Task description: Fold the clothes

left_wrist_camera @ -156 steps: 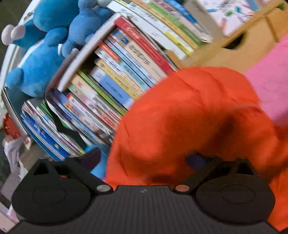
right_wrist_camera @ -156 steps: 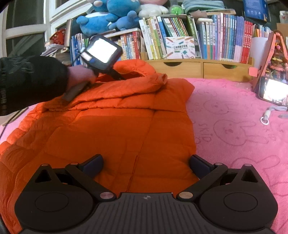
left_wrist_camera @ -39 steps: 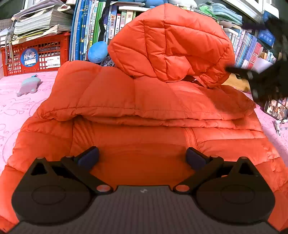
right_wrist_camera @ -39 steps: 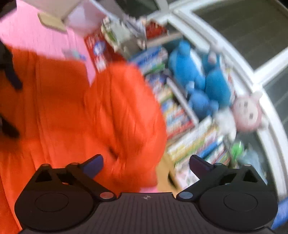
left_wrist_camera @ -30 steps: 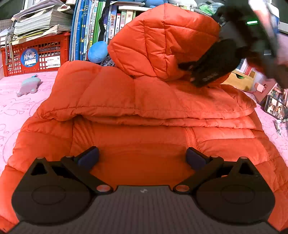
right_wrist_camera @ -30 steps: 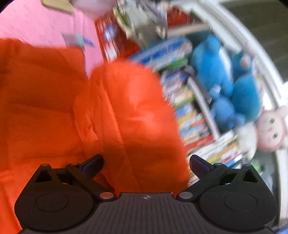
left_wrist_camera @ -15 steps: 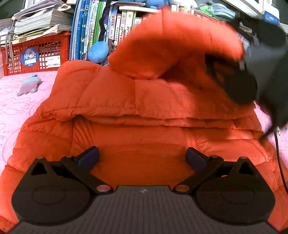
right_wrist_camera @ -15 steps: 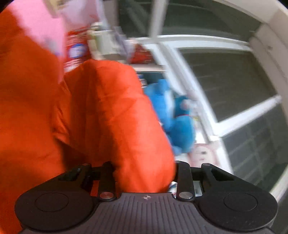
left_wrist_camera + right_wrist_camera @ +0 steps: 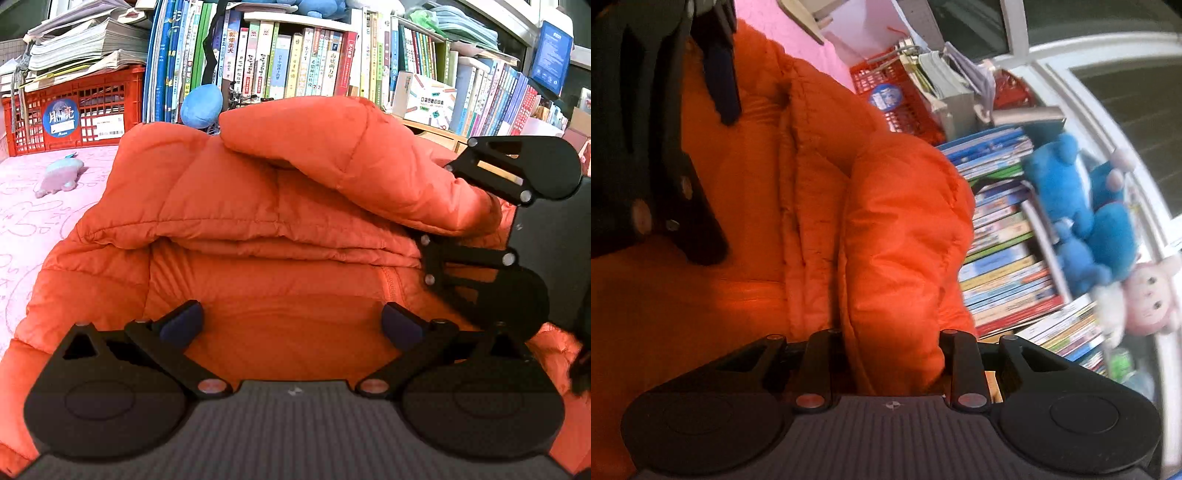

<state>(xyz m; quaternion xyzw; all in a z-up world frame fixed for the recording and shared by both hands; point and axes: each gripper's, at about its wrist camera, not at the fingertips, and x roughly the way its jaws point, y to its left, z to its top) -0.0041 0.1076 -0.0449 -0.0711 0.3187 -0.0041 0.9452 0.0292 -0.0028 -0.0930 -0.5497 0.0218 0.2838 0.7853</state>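
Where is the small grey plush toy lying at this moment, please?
In the left wrist view, the small grey plush toy lies at far left on the pink blanket, between the red plastic crate and the orange puffer jacket.

Background only: pink blanket [image 9: 33, 206] with bunny outlines is covering the surface, and a small grey-blue soft toy [image 9: 59, 177] is lying on it at left. A red plastic crate [image 9: 74, 114] with a round blue sticker is sitting behind that, with stacked papers [image 9: 85, 44] piling on top. A long row of upright books [image 9: 295, 62] is running along the back, and a blue plush ball [image 9: 201, 105] is leaning against them. Right wrist view is blurring, but blue plush animals [image 9: 1078, 206] and what looks like a pink-faced doll [image 9: 1148, 295] are sitting above the books beside a white window frame [image 9: 1089, 92].
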